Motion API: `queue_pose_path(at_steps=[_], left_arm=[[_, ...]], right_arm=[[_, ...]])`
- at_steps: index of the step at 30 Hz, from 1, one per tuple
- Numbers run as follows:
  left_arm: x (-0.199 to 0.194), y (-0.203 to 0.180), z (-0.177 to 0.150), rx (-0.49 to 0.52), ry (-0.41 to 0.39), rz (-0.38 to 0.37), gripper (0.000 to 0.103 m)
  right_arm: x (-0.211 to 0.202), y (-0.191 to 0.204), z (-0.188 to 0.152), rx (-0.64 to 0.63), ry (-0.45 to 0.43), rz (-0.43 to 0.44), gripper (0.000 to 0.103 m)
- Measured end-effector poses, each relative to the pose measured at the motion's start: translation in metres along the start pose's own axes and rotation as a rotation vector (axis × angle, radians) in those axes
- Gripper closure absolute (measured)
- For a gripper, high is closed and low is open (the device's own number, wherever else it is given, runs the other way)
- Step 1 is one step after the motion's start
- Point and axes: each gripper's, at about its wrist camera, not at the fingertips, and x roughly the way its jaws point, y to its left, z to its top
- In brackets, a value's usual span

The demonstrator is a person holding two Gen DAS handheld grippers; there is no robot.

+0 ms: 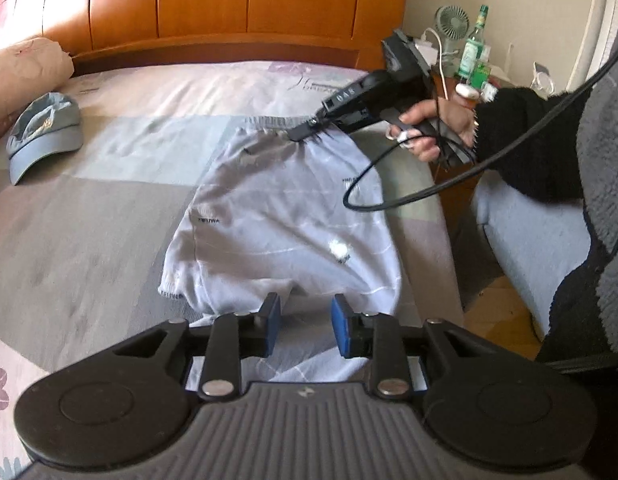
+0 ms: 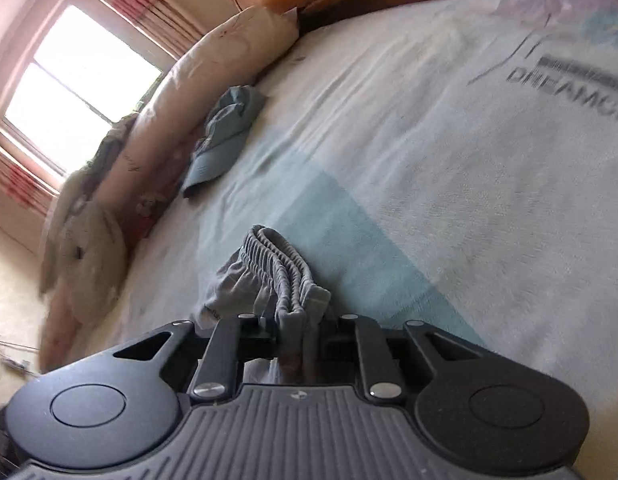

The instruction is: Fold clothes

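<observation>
Shorts (image 1: 285,216) lie folded on the bed sheet (image 1: 109,208) — left gripper (image 1: 303,326) spread over their near hem, pinching nothing. Right wrist view: right gripper (image 2: 299,334) clamps the gathered elastic waistband (image 2: 277,264) — cap (image 2: 221,140) beyond.

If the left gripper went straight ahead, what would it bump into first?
Most likely the pale shorts on the bed. The left gripper is open and points down at their near edge; depth is hard to judge.
</observation>
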Motion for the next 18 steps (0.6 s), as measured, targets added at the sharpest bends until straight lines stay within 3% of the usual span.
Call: queue_pose_path(at_steps=[9, 14, 18], left_arm=[[-0.001, 0.002, -0.006, 0.009, -0.033, -0.005, 0.075], [-0.012, 0.005, -0.018, -0.013, -0.057, 0.005, 0.068], [-0.02, 0.007, -0.028, -0.03, -0.082, 0.023, 0.068]], right_arm=[[-0.015, 0.003, -0.004, 0.012, -0.046, -0.123, 0.076], [-0.036, 0.024, -0.005, 0.002, -0.129, -0.238, 0.054], [-0.055, 0.031, -0.018, 0.008, -0.131, -0.314, 0.054]])
